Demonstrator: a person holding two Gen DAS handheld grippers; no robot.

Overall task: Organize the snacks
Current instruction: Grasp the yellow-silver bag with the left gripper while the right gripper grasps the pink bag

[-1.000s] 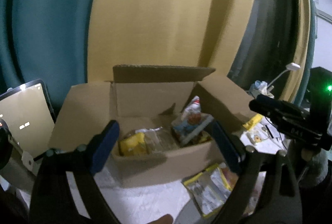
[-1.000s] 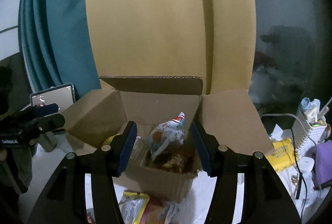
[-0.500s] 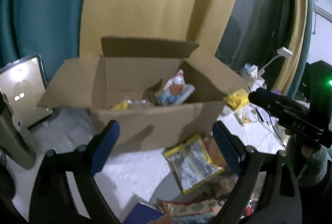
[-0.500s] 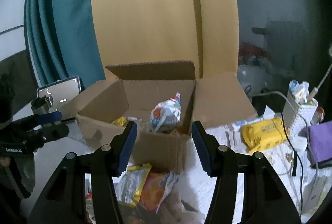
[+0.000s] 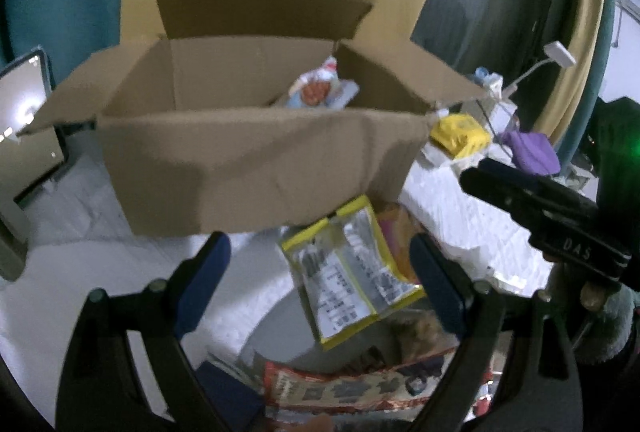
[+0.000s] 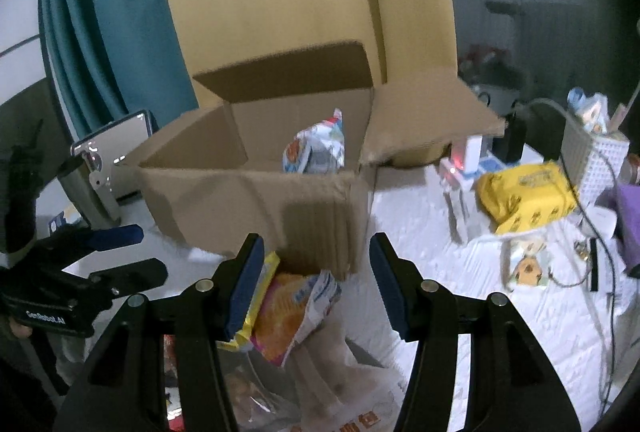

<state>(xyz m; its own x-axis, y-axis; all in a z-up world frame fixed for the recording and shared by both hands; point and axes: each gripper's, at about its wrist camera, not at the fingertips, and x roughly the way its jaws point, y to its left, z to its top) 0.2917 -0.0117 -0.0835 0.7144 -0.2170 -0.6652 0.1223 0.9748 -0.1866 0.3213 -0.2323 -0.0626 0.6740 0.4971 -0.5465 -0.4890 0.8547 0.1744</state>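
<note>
An open cardboard box [image 5: 248,163] stands on the white table with a white-and-red snack bag [image 5: 320,91] upright inside; the box [image 6: 248,199] and bag [image 6: 316,147] also show in the right wrist view. My left gripper [image 5: 320,284] is open and empty, over a yellow-edged silver packet [image 5: 348,276] in front of the box. A red printed snack bag [image 5: 360,388] lies nearer me. My right gripper [image 6: 316,284] is open and empty, above an orange snack bag [image 6: 288,316] and a yellow packet [image 6: 256,304] at the box's near corner.
A phone on a stand [image 5: 24,123] is left of the box. A yellow wipes pack [image 6: 528,195], a white basket [image 6: 596,155], cables and a purple cloth [image 5: 532,147] lie to the right. Teal and yellow curtains hang behind.
Both grippers have pulled back from the box and tilted down. The loose snack packets in front of the box have come into view between the fingers. Both stay open.
</note>
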